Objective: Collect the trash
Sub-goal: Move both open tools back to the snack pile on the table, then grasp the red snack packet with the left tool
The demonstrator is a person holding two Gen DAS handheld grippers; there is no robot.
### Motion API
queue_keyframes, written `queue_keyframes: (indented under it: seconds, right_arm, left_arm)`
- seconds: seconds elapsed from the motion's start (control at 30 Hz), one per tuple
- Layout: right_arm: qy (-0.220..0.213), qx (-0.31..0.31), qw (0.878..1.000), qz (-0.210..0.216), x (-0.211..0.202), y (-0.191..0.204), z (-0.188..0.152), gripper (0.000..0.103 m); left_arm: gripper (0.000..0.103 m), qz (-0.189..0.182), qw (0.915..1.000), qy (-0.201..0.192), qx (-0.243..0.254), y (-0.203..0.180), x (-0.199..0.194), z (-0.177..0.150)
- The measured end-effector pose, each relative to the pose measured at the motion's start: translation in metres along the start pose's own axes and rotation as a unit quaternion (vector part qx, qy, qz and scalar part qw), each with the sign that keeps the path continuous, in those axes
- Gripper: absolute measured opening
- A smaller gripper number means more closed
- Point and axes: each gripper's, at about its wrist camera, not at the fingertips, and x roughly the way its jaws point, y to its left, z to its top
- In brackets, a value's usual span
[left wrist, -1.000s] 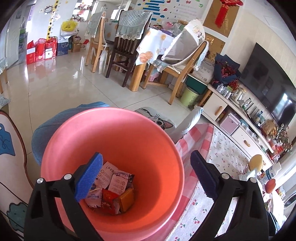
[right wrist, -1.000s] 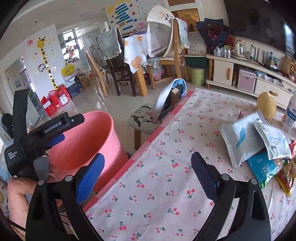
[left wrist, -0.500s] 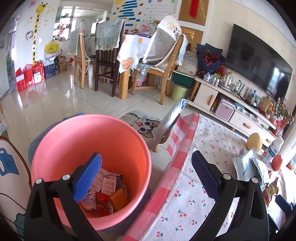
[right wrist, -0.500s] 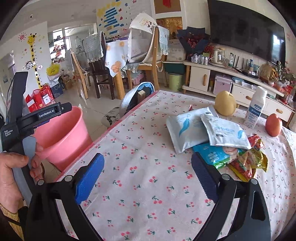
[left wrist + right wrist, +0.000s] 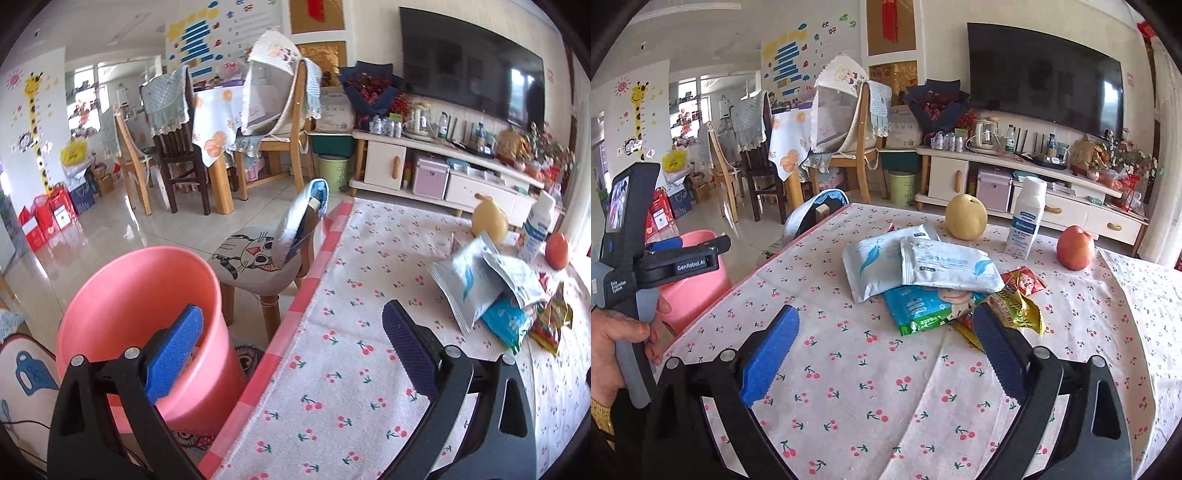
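Note:
A pile of wrappers lies on the cherry-print table: two white-blue packs [image 5: 879,262], a green-blue pack [image 5: 919,306], a yellow wrapper [image 5: 1015,306] and a red one [image 5: 1023,278]. My right gripper [image 5: 886,325] is open over the cloth, just short of the pile, with nothing between its fingers. The pink bucket [image 5: 140,295] stands on the floor by the table's left edge. My left gripper [image 5: 291,332] is open and empty above the table edge, beside the bucket. In the left wrist view the pile [image 5: 480,288] is far right. The bucket's contents are hidden.
A pear [image 5: 966,218], a white bottle [image 5: 1027,218] and a red fruit [image 5: 1075,247] stand behind the pile. A cat-print stool [image 5: 258,258] with a bag on it is by the table's far left corner. A hand [image 5: 617,339] holds the left gripper [image 5: 701,245].
The left gripper has swung right, from over the bucket's mouth to the table edge. The right gripper has moved across the table toward the wrapper pile. Both stayed open.

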Motion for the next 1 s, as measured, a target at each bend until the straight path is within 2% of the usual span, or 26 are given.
queue_keyframes:
  seconds: [0.27, 0.37, 0.57, 0.67, 0.77, 0.87, 0.93, 1.0]
  right_arm:
    - [-0.009, 0.020, 1.000, -0.014, -0.010, -0.031, -0.004, 0.094]
    - [-0.016, 0.022, 0.999, -0.032, -0.014, -0.043, -0.004, 0.094]
    - [-0.010, 0.068, 0.997, -0.046, -0.013, -0.076, -0.001, 0.094]
    - [-0.008, 0.078, 0.995, -0.054, -0.012, -0.087, 0.001, 0.094]
    - [-0.004, 0.076, 0.995, -0.065, -0.010, -0.095, 0.002, 0.094]
    - [0.008, 0.081, 0.994, -0.070, -0.005, -0.102, 0.001, 0.094]
    - [0.020, 0.092, 0.994, -0.063, -0.001, -0.107, -0.001, 0.094]
    - [0.028, 0.098, 0.993, -0.057, 0.002, -0.110, -0.002, 0.094]
  left_arm:
    - [0.098, -0.008, 0.9990, -0.002, 0.044, -0.037, -0.011, -0.005]
    - [0.098, -0.035, 0.9984, -0.006, 0.044, -0.048, -0.016, -0.001]
    - [0.098, -0.092, 0.9947, -0.009, 0.046, -0.083, -0.014, 0.016]
    - [0.098, -0.114, 0.9923, -0.001, 0.047, -0.106, 0.000, 0.031]
    - [0.096, -0.143, 0.9892, 0.019, 0.026, -0.124, 0.022, 0.049]
    - [0.086, -0.162, 0.9858, 0.045, 0.007, -0.144, 0.050, 0.064]
    - [0.076, -0.167, 0.9837, 0.066, 0.000, -0.156, 0.070, 0.072]
    - [0.070, -0.171, 0.9819, 0.082, -0.010, -0.167, 0.089, 0.080]
